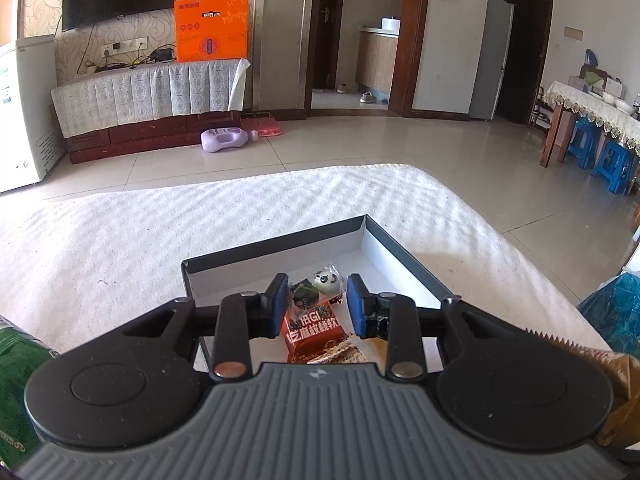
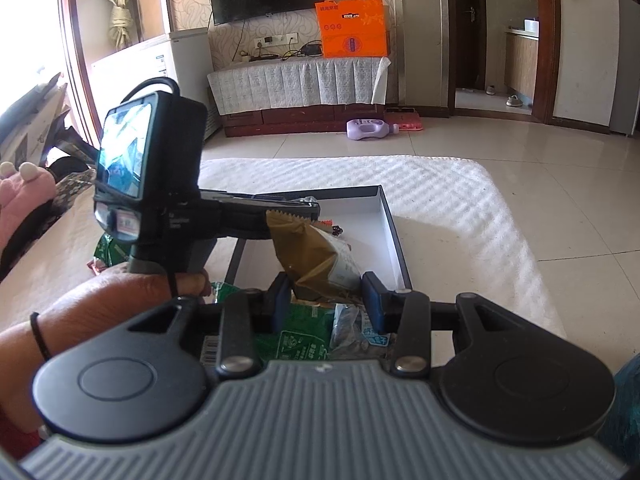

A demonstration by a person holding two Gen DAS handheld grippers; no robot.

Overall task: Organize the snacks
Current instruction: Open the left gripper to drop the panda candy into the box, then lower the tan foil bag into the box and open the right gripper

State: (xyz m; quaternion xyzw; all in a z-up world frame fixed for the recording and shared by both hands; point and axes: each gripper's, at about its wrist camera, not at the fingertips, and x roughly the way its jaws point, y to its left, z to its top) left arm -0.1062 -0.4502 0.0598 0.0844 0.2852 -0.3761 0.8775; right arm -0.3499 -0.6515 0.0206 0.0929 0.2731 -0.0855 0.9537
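Right wrist: right gripper (image 2: 326, 300) clamps gold packet (image 2: 316, 256).

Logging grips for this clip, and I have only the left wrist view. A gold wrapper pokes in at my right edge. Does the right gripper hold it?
Observer: Yes. The right gripper is shut on the gold packet, with one pad on each side.
Operator: Are any snacks outside the box on that side?
Observer: Yes. A green packet and a clear packet with blue print lie just below the right gripper, nearer the camera than the box.
Operator: What holds the left gripper?
Observer: A bare hand grips the handle of the left gripper. It has a black band round the wrist.
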